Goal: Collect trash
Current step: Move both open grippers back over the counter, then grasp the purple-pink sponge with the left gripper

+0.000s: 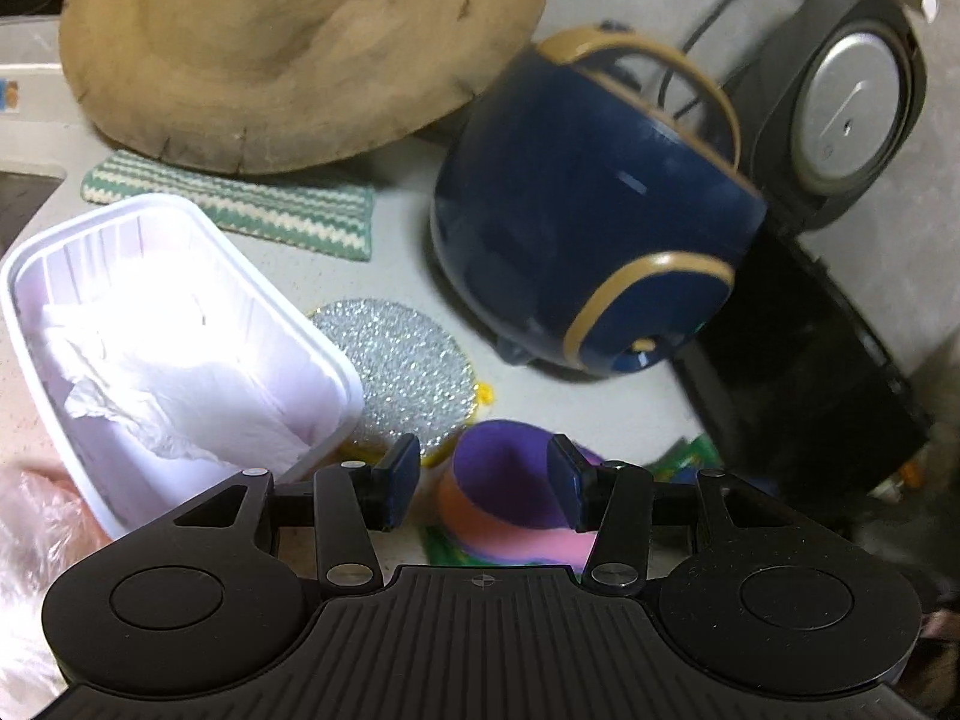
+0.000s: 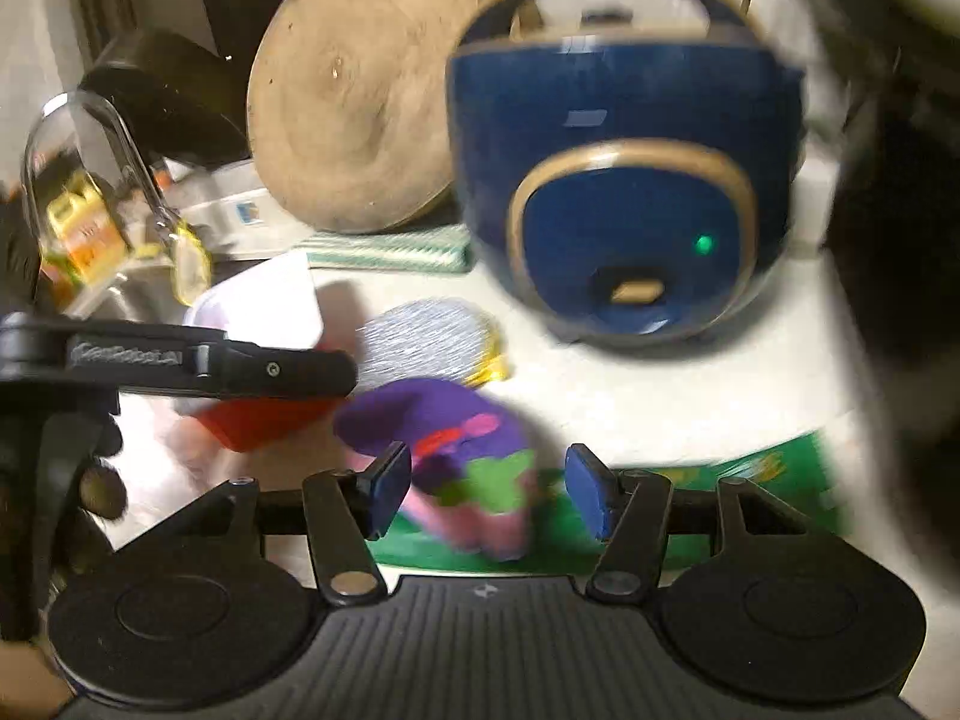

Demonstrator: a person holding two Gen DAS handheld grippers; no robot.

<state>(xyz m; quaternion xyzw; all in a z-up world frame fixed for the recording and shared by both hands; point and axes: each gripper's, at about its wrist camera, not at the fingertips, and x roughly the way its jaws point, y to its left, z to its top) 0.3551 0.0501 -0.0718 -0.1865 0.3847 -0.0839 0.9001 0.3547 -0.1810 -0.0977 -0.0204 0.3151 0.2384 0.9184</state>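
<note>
While the cup (image 2: pixel 456 462) is lying low centre of the right view on the counter (image 2: pixel 630 396), the right hand-held gripper (image 2: pixel 489 495), jaws wide, is straddling it; closing squarely should avoid crushing it.

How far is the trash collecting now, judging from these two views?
Done: crumpled paper lies in the white tray. In hand: nothing gripped; the purple paper cup lies between the open right gripper fingers; left gripper is open too. Left: the cup and green wrapper.
</note>
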